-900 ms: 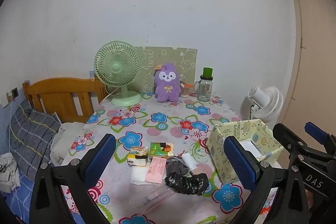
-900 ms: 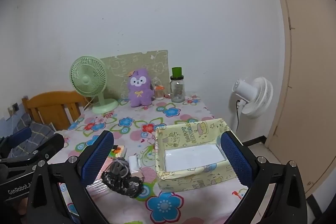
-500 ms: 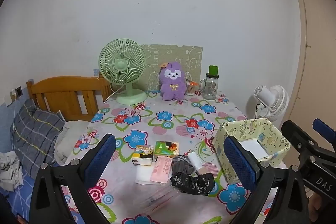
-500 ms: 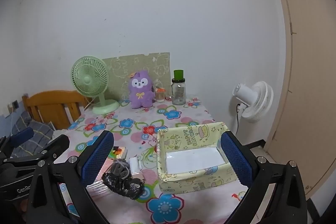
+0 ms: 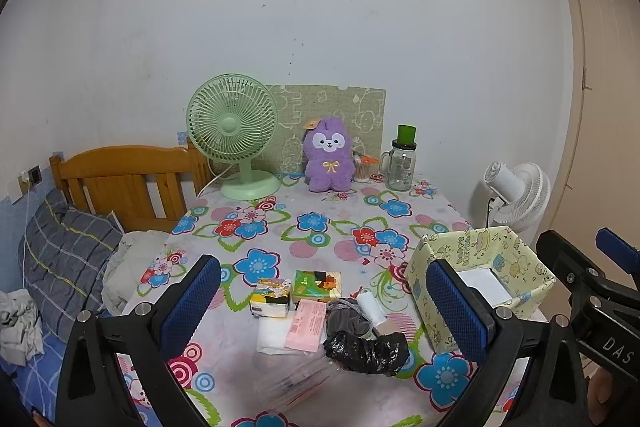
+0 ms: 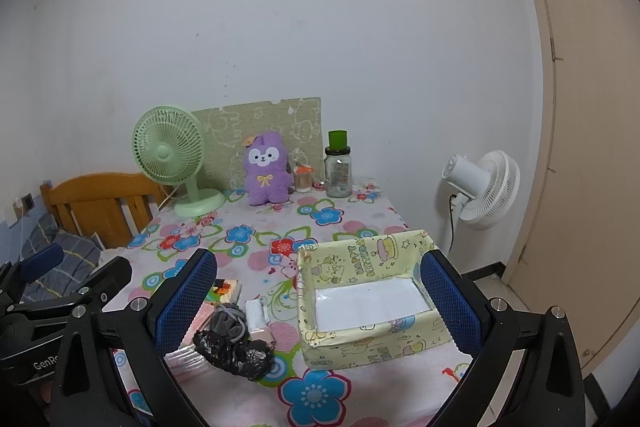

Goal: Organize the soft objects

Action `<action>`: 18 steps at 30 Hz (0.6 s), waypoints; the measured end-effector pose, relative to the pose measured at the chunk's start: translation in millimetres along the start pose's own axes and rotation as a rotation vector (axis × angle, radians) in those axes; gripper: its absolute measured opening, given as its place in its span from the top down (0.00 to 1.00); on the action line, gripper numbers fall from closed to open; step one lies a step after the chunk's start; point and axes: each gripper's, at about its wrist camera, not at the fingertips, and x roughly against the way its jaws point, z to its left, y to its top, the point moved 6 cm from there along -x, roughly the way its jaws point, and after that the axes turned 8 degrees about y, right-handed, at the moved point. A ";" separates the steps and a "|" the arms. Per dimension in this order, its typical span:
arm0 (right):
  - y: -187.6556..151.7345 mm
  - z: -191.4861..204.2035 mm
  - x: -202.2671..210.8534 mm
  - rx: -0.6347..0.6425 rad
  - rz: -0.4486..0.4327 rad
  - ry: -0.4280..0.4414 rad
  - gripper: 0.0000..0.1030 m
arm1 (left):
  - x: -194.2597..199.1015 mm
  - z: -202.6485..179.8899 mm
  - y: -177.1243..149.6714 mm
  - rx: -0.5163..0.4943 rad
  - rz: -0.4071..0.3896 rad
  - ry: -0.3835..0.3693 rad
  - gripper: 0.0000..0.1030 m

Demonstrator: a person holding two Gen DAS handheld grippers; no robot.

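Observation:
A pile of small soft items lies near the table's front edge: a crumpled black plastic bag [image 5: 366, 351] [image 6: 234, 349], a grey scrunchie [image 5: 346, 317] [image 6: 228, 321], a pink packet [image 5: 306, 325], two tissue packs [image 5: 296, 291] and a white roll [image 5: 370, 309]. A yellow cartoon-print box [image 5: 480, 283] [image 6: 364, 299] stands open to their right, with only a white liner inside. My left gripper [image 5: 320, 311] is open and empty, above the pile. My right gripper [image 6: 318, 303] is open and empty, over the box's left side.
At the table's back stand a green fan [image 5: 234, 139], a purple plush toy [image 5: 329, 155] and a glass jar with a green lid [image 5: 402, 161]. A white floor fan [image 6: 482, 189] stands right of the table; a wooden bed headboard [image 5: 120, 179] lies left.
Both grippers have drifted slightly back and up, so the table shows a little farther off. Nothing on the table has moved.

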 end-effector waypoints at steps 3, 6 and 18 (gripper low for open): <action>0.7 0.7 -0.3 -0.002 0.001 0.004 0.00 | -0.1 -0.2 0.1 0.002 -0.001 -0.001 0.00; 1.9 1.0 -0.4 0.000 -0.001 0.001 0.00 | 0.1 0.5 0.4 0.002 -0.001 -0.002 0.00; 3.3 -1.2 0.1 -0.009 0.000 -0.005 0.00 | 0.0 1.2 -0.3 0.002 -0.003 -0.002 0.01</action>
